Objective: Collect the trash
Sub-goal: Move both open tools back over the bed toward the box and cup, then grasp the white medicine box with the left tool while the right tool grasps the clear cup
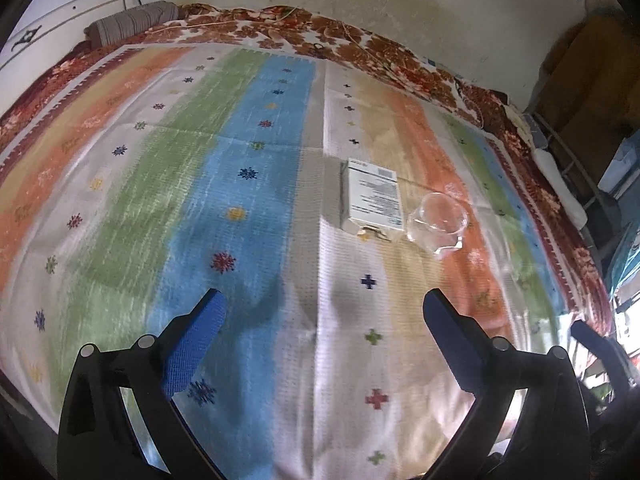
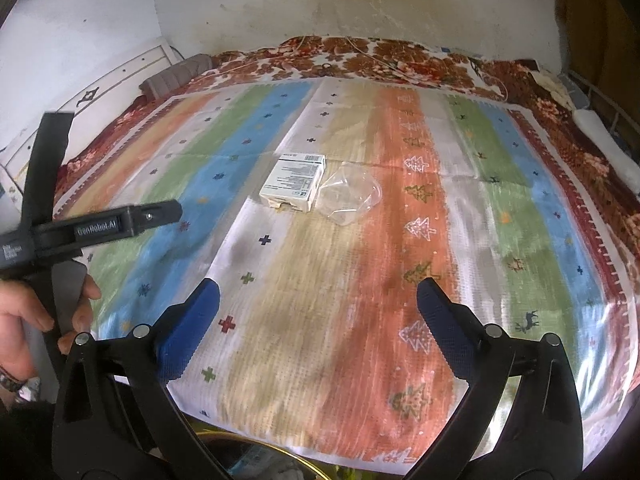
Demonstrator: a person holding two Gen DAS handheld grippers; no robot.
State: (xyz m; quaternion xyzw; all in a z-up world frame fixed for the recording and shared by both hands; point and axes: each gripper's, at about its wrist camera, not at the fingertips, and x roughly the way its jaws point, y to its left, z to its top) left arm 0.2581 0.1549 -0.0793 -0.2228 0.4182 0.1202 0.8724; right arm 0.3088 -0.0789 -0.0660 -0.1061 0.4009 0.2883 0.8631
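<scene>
Blue-padded fingers fill the bottom of each view. Left gripper [image 1: 322,304]: jaws spread wide, nothing between them, only striped cloth below. Right gripper [image 2: 318,294]: the same, wide and empty. Neither pad touches anything. Judged reason: both are readied for a grab, opened before reaching the target so no adjustment is needed at contact.

Striped bedspread [image 1: 120,184] covers the bed almost edge to edge, flat and taut; a floral blanket [image 1: 360,44] shows past its far border against the stained wall. A flat, uncluttered surface makes the litter easy to pick out.

Trash, two pieces, lying near the middle of the bedspread, well ahead of both grippers:
- small white carton [image 1: 372,200], flat on its broad face, printed side up, near end torn or crumpled. Seen also from the right [image 2: 294,184].
- clear plastic cup [image 1: 438,222], tipped on its side, just beside the carton on its right, possibly touching; the contact is hard to read through the transparent wall. From the right view [image 2: 350,196] it looks more like crumpled clear plastic.

Left hand [image 2: 38,312] shows at the edge of the right view, wrapped round its gripper handle.

No bin visible in either view. Collection not yet begun: both pieces lie untouched. Carton looks rigid enough for a side pinch; the cup likely squashes and slips.
</scene>
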